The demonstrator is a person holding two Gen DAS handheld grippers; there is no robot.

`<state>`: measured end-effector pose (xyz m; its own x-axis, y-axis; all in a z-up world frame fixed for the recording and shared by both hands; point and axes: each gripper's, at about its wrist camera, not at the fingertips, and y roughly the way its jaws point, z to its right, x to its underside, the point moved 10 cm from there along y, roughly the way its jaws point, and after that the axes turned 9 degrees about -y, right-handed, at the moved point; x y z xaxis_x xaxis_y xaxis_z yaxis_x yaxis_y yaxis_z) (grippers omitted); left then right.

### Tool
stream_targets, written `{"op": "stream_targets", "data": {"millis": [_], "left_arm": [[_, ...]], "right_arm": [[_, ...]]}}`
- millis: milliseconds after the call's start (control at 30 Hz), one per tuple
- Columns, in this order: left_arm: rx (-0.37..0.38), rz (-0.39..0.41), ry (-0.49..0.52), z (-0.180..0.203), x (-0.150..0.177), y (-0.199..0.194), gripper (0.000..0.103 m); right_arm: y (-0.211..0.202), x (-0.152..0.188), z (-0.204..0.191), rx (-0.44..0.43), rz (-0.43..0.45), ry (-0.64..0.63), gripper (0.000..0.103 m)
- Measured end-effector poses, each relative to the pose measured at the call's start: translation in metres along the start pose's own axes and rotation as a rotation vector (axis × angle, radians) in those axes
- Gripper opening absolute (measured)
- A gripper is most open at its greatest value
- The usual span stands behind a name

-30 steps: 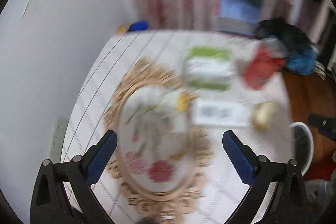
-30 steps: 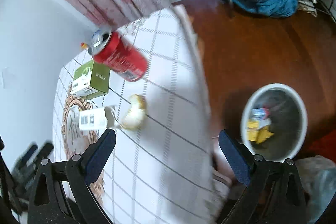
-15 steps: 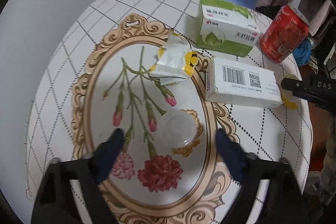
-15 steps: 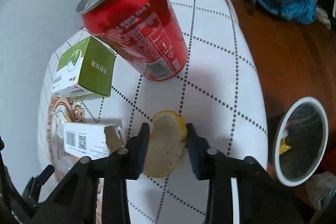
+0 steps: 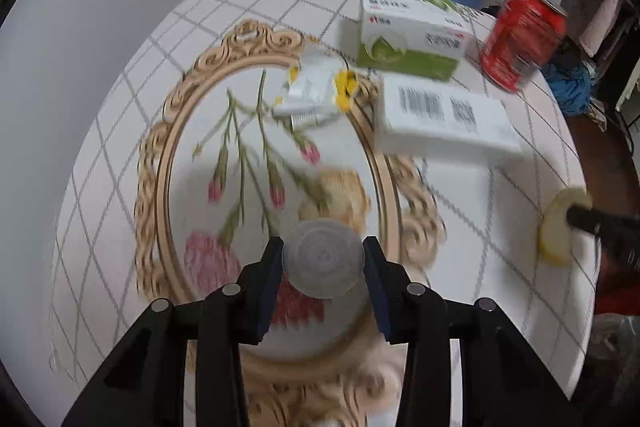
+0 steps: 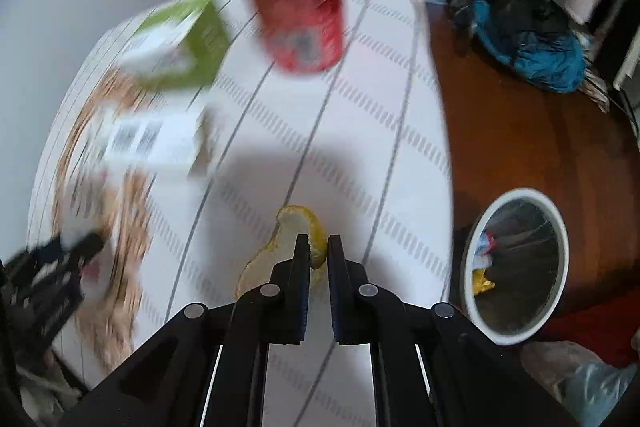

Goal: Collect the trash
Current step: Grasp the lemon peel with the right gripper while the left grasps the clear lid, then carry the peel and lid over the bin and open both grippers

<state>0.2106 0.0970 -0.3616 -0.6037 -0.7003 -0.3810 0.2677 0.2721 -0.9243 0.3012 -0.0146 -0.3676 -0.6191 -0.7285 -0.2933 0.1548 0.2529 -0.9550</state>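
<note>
The left gripper [image 5: 323,259] is clenched on a small clear plastic cup [image 5: 323,263], its two blue-padded fingers [image 5: 269,281] pressing the cup's sides, above the red carnation printed on the round white checked tablecloth [image 5: 120,99]. The right gripper [image 6: 318,251] is clamped on a yellow curved piece of citrus peel [image 6: 296,227] near the table's right edge; its jaws stand almost together with the peel's end pinched between them. In the left wrist view the same peel [image 5: 560,227] shows at the far right with a dark finger tip on it.

Farther back on the cloth lie a crumpled white and yellow foil wrapper [image 5: 316,89], a flat white cardboard box with a barcode [image 5: 444,119], and behind it a green and white carton [image 5: 408,31]. A red drink can [image 5: 520,39] stands just right of the carton, near the table's far edge.

On the brown wooden floor beside the table sits a round white waste bin [image 6: 516,263] holding some coloured scraps, well apart from a heap of blue and black fabric [image 6: 528,39] farther off. Both views are blurred
</note>
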Motion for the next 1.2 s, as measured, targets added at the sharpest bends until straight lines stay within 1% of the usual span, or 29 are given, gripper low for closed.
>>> {"op": "stream_targets", "data": {"millis": [67,167,233,267,367,400,433,467,567,600,667,767,933,1000,1133,1200], "left_arm": [[0.007,-0.015,-0.002,-0.002,0.018,-0.007,0.037],[0.012,-0.034,0.008,0.002,0.04,-0.011,0.037],[0.007,-0.049,0.019,0.006,0.048,-0.01,0.037],[0.003,-0.038,0.025,0.008,0.049,-0.01,0.037],[0.005,-0.041,0.024,0.008,0.048,-0.01,0.037],[0.005,-0.039,0.024,0.008,0.046,-0.009,0.037],[0.003,-0.034,0.027,0.008,0.045,-0.009,0.037],[0.002,-0.033,0.028,0.007,0.043,-0.009,0.037],[0.003,-0.025,0.028,0.005,0.04,-0.007,0.037],[0.002,-0.023,0.031,0.005,0.04,-0.007,0.037],[-0.004,-0.017,0.039,0.005,0.04,-0.007,0.037],[-0.025,-0.006,0.05,0.004,0.039,-0.008,0.037],[-0.048,0.04,0.07,0.007,0.034,-0.026,0.036],[-0.049,0.073,0.085,0.017,0.029,-0.04,0.036],[-0.023,0.12,0.119,0.043,0.025,-0.062,0.036],[0.012,0.133,0.142,0.07,0.025,-0.072,0.036]], "right_arm": [[-0.004,0.023,-0.012,-0.023,-0.033,-0.038,0.009],[-0.003,0.047,-0.022,-0.016,-0.065,-0.086,0.009],[-0.002,0.052,-0.022,-0.007,-0.06,-0.085,0.01],[-0.003,0.052,-0.02,-0.016,-0.055,-0.066,0.011],[-0.003,0.051,-0.015,-0.057,-0.048,0.023,0.015],[-0.002,0.052,-0.016,-0.093,-0.038,0.054,0.023],[0.0,0.051,-0.015,-0.118,-0.036,0.08,0.026],[-0.002,0.05,-0.014,-0.135,-0.012,0.11,0.03],[-0.002,0.046,-0.015,-0.127,0.021,0.12,0.03],[-0.002,0.046,-0.017,-0.117,0.033,0.12,0.027],[-0.003,0.042,-0.018,-0.071,0.048,0.097,0.015],[-0.004,0.04,-0.02,-0.049,0.064,0.083,0.01],[-0.019,0.038,-0.015,0.01,0.108,0.053,0.009],[-0.03,0.04,-0.006,0.056,0.136,0.044,0.009],[-0.049,0.053,0.024,0.117,0.173,0.078,0.009],[-0.058,0.06,0.045,0.133,0.178,0.109,0.009]]}}
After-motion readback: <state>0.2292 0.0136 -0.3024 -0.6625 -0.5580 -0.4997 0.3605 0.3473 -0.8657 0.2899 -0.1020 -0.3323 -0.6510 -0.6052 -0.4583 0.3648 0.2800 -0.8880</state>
